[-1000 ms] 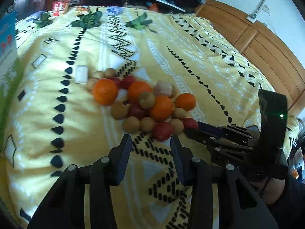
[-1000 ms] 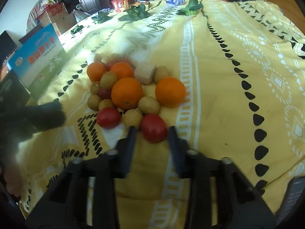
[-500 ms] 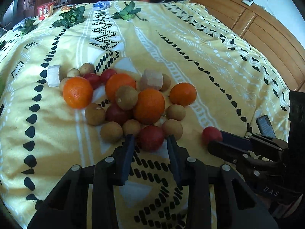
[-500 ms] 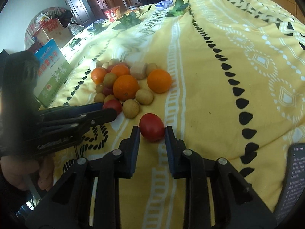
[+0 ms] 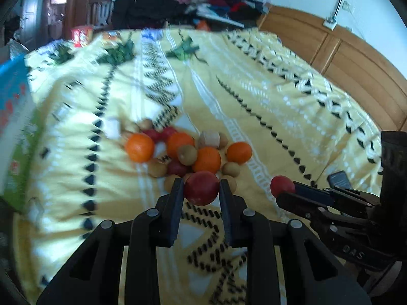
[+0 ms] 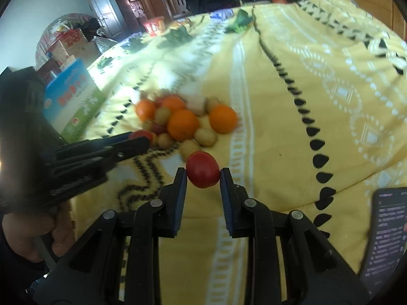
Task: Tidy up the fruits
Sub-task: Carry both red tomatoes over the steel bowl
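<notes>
now both tongs [image 5: 201,187] [image 6: 203,176] each pinch a smooth, round red fruit [image 5: 201,187] [image 6: 203,173].

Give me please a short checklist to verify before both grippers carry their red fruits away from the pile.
1. Left gripper holds a red fruit between its fingers: ok.
2. Right gripper holds the other red fruit: ok.
3. Both fruits lifted clear of the bedspread: cannot tell; the wrist views do not show the gap beneath.
4. The two grippers stand apart, not touching: ok.
5. Phone lies on the bed near the right gripper, a thing to avoid: not ok.
6. A place to put red fruits is in view: not ok; none is visible.
</notes>
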A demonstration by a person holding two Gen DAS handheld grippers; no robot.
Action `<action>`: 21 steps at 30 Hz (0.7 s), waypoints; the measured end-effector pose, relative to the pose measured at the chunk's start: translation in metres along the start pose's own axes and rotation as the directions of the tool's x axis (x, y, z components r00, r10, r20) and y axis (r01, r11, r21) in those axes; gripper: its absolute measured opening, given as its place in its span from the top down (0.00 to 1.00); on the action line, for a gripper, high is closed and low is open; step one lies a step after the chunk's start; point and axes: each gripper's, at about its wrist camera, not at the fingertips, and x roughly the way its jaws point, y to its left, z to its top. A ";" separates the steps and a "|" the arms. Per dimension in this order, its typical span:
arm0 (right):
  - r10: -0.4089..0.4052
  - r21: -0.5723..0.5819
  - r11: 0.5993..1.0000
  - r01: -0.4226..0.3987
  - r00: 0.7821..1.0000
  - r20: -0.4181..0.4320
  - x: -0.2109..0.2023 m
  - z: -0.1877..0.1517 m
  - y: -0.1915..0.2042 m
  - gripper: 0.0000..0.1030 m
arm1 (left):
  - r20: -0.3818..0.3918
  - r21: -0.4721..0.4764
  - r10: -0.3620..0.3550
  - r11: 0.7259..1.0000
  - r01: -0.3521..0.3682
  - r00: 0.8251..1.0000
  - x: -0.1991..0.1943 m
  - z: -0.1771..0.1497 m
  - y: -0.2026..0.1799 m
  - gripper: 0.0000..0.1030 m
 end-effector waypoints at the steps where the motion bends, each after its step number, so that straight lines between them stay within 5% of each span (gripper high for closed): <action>1: 0.006 -0.010 1.000 -0.006 1.000 0.015 -0.007 0.003 0.008 0.74 | 0.027 -0.005 0.016 1.000 -0.016 1.000 -0.018 0.000 0.004 0.73; 7: 0.083 -0.080 0.994 -0.075 0.992 0.091 -0.036 0.027 0.070 0.74 | 0.189 -0.136 0.171 0.980 -0.146 0.967 -0.147 -0.007 0.064 0.73; 11: 0.187 -0.180 0.970 -0.163 0.974 0.129 -0.055 0.043 0.144 0.74 | 0.275 -0.239 0.332 0.933 -0.271 0.902 -0.238 -0.023 0.117 0.73; 14: 0.268 -0.261 0.938 -0.228 0.954 0.131 -0.063 0.049 0.203 0.74 | 0.287 -0.340 0.455 0.871 -0.354 0.843 -0.300 -0.044 0.163 0.73; 19: 0.396 -0.401 0.852 -0.337 0.916 0.069 -0.063 0.048 0.314 0.74 | 0.234 -0.512 0.623 0.732 -0.450 0.746 -0.374 -0.088 0.239 0.73; 21: 0.427 -0.446 0.816 -0.369 0.904 0.035 -0.059 0.041 0.352 0.74 | 0.203 -0.559 0.662 0.683 -0.470 0.721 -0.391 -0.105 0.264 0.73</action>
